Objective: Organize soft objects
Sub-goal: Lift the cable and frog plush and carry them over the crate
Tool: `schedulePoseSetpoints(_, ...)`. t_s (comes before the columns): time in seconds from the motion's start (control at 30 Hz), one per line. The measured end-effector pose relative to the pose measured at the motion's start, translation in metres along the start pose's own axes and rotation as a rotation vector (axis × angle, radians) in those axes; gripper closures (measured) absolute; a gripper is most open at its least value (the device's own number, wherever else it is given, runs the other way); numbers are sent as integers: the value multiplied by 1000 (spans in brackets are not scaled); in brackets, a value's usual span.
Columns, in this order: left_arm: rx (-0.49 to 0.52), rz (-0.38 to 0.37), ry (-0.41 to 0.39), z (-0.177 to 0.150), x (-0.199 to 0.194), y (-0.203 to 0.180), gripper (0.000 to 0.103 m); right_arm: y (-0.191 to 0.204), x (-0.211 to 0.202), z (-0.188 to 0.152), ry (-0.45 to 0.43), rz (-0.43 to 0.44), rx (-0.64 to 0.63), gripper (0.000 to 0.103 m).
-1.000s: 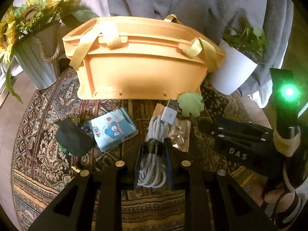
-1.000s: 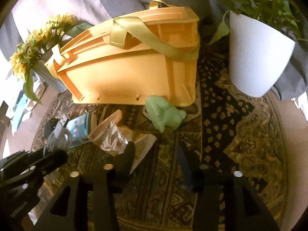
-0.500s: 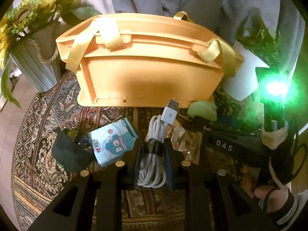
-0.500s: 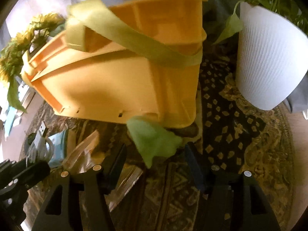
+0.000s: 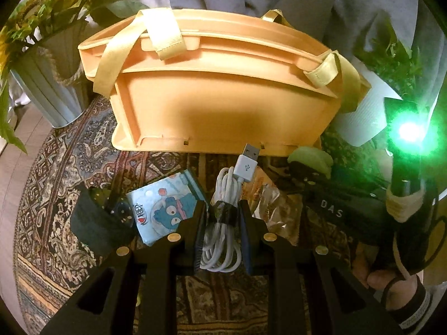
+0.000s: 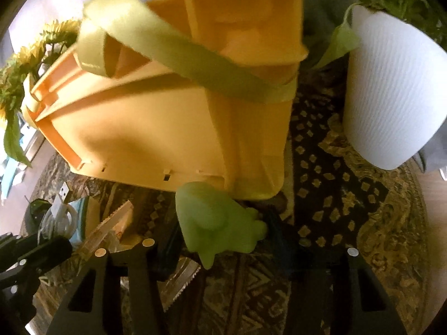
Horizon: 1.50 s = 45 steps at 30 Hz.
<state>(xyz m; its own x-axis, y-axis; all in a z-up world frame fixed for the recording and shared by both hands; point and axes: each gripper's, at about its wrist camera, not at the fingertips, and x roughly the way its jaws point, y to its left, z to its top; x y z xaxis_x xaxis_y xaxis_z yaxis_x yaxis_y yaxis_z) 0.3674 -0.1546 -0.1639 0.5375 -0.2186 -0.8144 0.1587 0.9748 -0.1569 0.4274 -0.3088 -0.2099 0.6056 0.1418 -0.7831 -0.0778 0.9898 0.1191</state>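
Observation:
My left gripper (image 5: 222, 217) is shut on a coiled white USB cable (image 5: 223, 237) and holds it just above the patterned rug. An orange basket (image 5: 223, 111) with yellow straps stands right behind it. My right gripper (image 6: 223, 231) is open, with its fingers on either side of a soft green toy (image 6: 218, 223) that lies against the basket's near corner (image 6: 251, 167). The toy also shows in the left wrist view (image 5: 311, 157), past the right gripper's black body. A cartoon tissue pack (image 5: 167, 206) and a crinkly snack packet (image 5: 275, 206) lie beside the cable.
A sunflower vase (image 5: 47, 83) stands left of the basket, and a white plant pot (image 6: 391, 106) stands to its right. A dark pouch (image 5: 97, 223) lies left of the tissue pack. The round rug (image 6: 349, 223) covers the surface.
My right gripper has moved forward to the green toy, which now sits between its fingers. My left gripper has lifted slightly toward the basket with the cable.

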Motion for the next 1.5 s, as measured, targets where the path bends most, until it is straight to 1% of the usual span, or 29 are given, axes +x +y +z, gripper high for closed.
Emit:
schedulePoseSetpoints(0.23,-22,-45,-39,1,-21,1,80,4,-43,-6,-62,13,20,49)
schedulePoseSetpoints(0.4,-18,-67,-95,5,-48,-1,80,6,-89,-9,-138,47,34,49)
schedulePoseSetpoints(0.5,-14,-78,-123,9,-61,-1,80,12,-120,-7,-199,62,23,49)
schedulePoseSetpoints(0.63,-5,-92,-175,18,-82,-1,79,22,-151,-1,-267,72,2,49)
schedulePoseSetpoints(0.7,1,-98,-197,24,-90,-1,79,27,-161,5,-287,81,-5,49)
schedulePoseSetpoints(0.73,8,-98,-219,28,-97,-1,79,30,-168,8,-303,84,-9,49)
schedulePoseSetpoints(0.87,29,-104,-271,44,-113,0,79,39,-183,21,-344,96,-19,49)
schedulePoseSetpoints(0.97,35,-109,-295,60,-119,5,79,45,-190,35,-369,95,-25,49)
schedulePoseSetpoints(1.03,37,-126,-303,71,-124,8,79,49,-191,45,-371,83,-26,49)
schedulePoseSetpoints(1.13,57,-111,-323,87,-128,9,79,52,-191,59,-370,94,-19,49)
schedulePoseSetpoints(1.27,81,-109,-327,108,-129,9,79,54,-189,80,-369,101,-21,49)
schedulePoseSetpoints(1.37,87,-117,-312,125,-127,10,79,54,-184,96,-358,114,-9,49)
schedulePoseSetpoints(1.5,108,-107,-292,145,-119,9,79,51,-177,113,-350,106,1,48)
